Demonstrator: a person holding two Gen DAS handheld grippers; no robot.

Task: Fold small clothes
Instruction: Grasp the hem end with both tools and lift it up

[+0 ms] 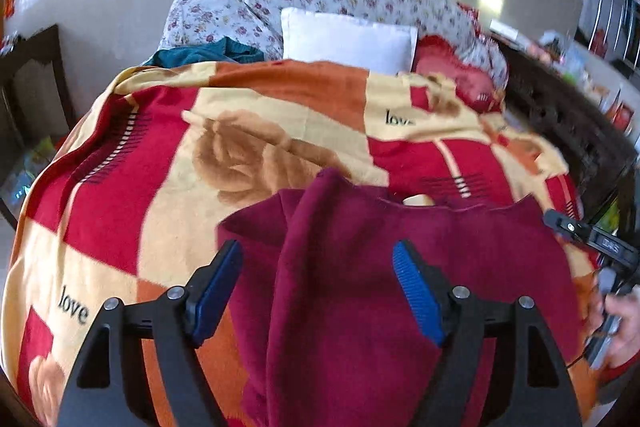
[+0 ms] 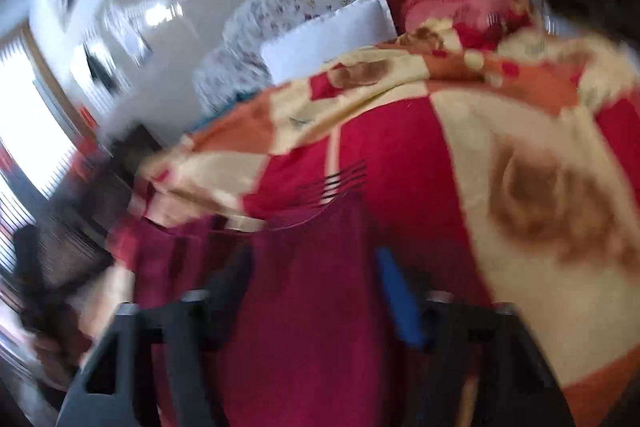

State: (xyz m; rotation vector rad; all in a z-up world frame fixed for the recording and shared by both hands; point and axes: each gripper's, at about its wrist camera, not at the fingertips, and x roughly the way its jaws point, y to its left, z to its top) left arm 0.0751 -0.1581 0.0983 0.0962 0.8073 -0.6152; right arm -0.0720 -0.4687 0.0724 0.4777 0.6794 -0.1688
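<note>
While the small maroon fleece garment (image 1: 360, 287) lies spread on the red, cream and orange rose-patterned blanket (image 1: 160, 195) covering the bed, the left hand-held gripper (image 1: 318, 291) stands wide open over it, pads clear of the cloth. The right hand-held gripper (image 2: 316, 291) is blurred; its jaws look parted above the same garment, gripping nothing.

Left gripper (image 1: 318, 291) stands wide open; right gripper (image 2: 316, 291) blurred, jaws apart.

Fuzzy maroon knit garment (image 1: 380, 267) on plush fleece blanket (image 1: 168, 167); ribbed blue pads (image 1: 416, 291), matt black plastic claw (image 1: 320, 287).
</note>
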